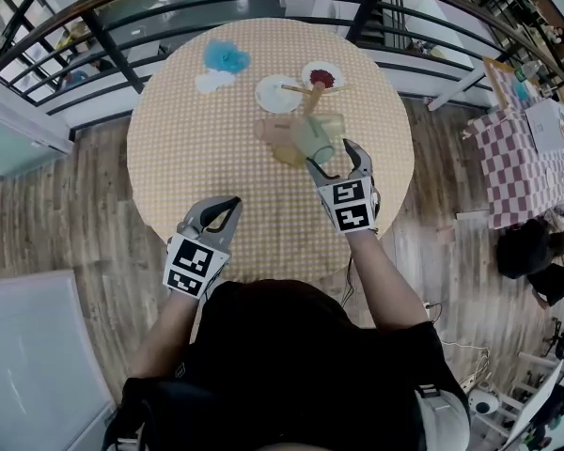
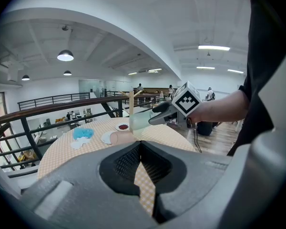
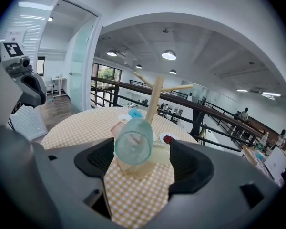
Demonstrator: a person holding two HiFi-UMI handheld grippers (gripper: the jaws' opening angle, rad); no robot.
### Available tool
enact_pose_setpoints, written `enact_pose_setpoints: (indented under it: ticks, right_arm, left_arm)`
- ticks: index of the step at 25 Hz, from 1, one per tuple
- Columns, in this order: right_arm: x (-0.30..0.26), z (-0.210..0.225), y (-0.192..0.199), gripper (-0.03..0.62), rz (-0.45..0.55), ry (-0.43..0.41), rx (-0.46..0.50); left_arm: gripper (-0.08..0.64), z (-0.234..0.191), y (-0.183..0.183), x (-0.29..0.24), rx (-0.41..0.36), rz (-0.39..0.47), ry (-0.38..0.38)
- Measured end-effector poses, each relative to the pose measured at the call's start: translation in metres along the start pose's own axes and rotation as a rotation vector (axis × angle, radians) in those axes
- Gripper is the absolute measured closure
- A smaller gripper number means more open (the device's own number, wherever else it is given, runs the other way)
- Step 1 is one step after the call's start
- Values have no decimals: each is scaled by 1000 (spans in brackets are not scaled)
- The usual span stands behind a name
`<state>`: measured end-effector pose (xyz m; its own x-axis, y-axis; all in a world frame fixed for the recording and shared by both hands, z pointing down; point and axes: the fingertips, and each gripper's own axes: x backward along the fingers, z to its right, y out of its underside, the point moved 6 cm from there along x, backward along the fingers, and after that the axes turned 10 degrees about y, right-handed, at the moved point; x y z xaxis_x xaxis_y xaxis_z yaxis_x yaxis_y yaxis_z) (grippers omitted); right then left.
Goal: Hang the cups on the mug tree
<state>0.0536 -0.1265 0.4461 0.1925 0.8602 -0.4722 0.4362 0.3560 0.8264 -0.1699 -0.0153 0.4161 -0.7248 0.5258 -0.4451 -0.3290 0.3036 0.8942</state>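
The pale green, translucent plastic cup [image 3: 133, 144] sits low against the trunk of the bare-wood mug tree [image 3: 154, 99]. It is tilted, clear of the cloth, with its round mouth turned to me. I judge it is hooked on a low peg, though its handle is hidden. Its long axis runs straight along my right tongs [image 1: 331, 156] toward the trunk, and it lies dead ahead between their jaws. Those jaws stand wide, with a gap to the cup on either side, so they grip nothing. The move that matters therefore runs along that same line, and my right hand is much the nearer one. My left tongs [image 2: 141, 149] are pressed together with nothing in them, back at the table edge and well apart from the tree.

Just left of the tree's base, a matte pink cup [image 2: 120, 137] lies on its side on the yellow-and-white checked cloth [image 1: 207, 148]. I take that for the next one to hang. The tree's upper pegs are smooth, slanted dowels, and they are bare. Beyond the tree are a white plate [image 1: 273, 97] and a small dish holding something red [image 1: 321, 76]. Farther left is a crumpled blue thing [image 1: 227, 57].
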Motion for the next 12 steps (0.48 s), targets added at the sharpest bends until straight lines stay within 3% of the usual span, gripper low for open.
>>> enact_pose_setpoints:
  ticks: [6, 12]
  right_arm:
    - [27, 6, 0, 229, 61, -2, 22]
    - [67, 14, -9, 230, 165, 3, 121]
  left_arm:
    - [554, 16, 0, -1, -3, -6, -13]
    - [554, 39, -3, -5, 0, -5, -30]
